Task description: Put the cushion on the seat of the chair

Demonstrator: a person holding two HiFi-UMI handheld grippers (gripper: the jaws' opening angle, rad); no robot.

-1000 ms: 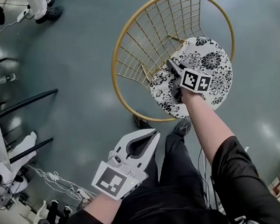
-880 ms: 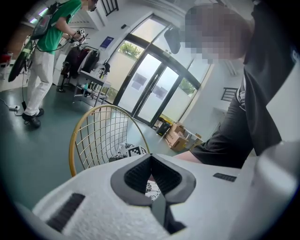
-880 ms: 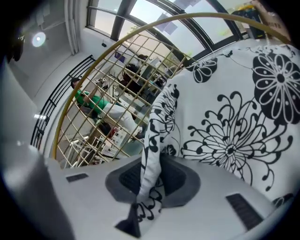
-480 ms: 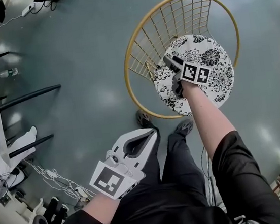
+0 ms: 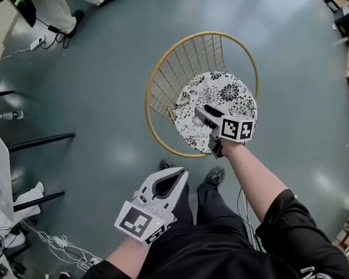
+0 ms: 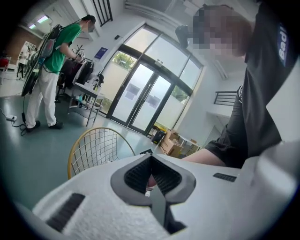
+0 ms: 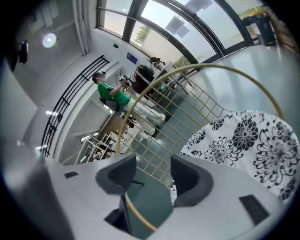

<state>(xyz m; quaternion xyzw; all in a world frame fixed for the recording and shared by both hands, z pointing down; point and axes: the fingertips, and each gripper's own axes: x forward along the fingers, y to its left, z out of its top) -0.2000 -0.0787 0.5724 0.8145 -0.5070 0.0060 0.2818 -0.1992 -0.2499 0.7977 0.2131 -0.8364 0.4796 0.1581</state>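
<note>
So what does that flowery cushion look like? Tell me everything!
The cushion is round and flat, made of what looks like soft white fabric covered in black flowers. It lies flat on the seat of the gold wire chair, and the wire back curves round behind it. The right gripper is over its near edge. Its fingers have just opened and nothing is between them, so nothing is holding the cushion.
</note>
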